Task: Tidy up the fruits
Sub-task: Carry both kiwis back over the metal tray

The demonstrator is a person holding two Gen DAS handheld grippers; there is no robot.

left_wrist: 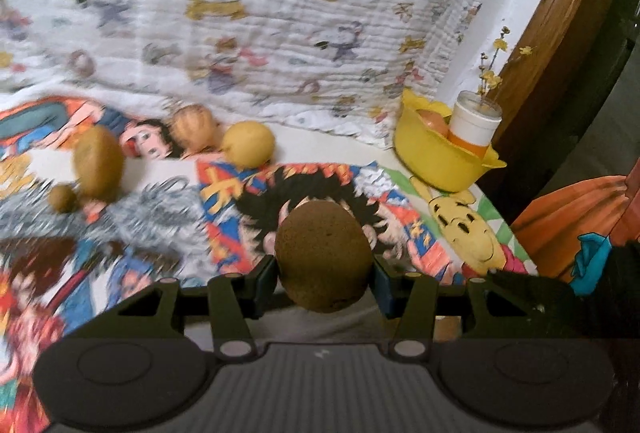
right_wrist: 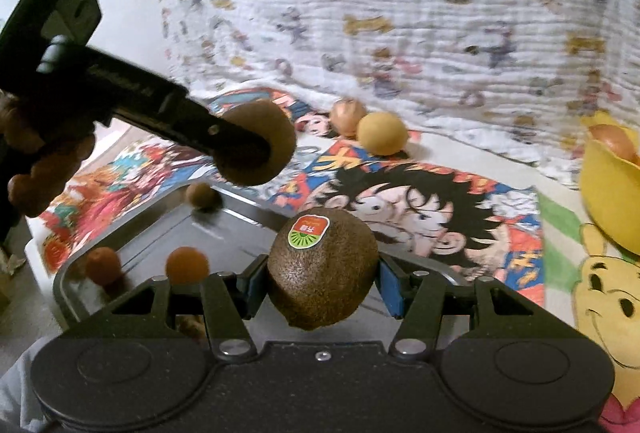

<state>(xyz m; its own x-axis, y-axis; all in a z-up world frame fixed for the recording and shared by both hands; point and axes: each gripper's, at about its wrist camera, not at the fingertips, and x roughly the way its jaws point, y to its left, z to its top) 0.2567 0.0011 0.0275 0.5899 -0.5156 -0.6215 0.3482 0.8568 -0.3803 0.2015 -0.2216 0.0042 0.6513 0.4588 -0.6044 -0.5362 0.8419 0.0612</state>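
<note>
1. Over the cartoon mat (left_wrist: 248, 193), left gripper (left_wrist: 325, 273) jaws pinch a kiwi (left_wrist: 324, 257).
2. Right gripper (right_wrist: 322, 281) jaws pinch a stickered kiwi (right_wrist: 324, 273) above the tray (right_wrist: 160, 229).
3. Yellow bowl (left_wrist: 436, 161) sits at the mat's right edge, by loose fruit (left_wrist: 248, 144).

Both my feeds are evenly lit by soft, diffuse light, with no hard glare. On the left wrist view, motion blur smears the cartoon cloth (left_wrist: 132, 233) and the loose fruit at left, while the held kiwi (left_wrist: 324, 257) stays sharp. The right wrist view is crisper, though the left gripper (right_wrist: 256, 149) looks soft. Fisheye bending darkens all corners; shadows under the fruit are faint.
</note>
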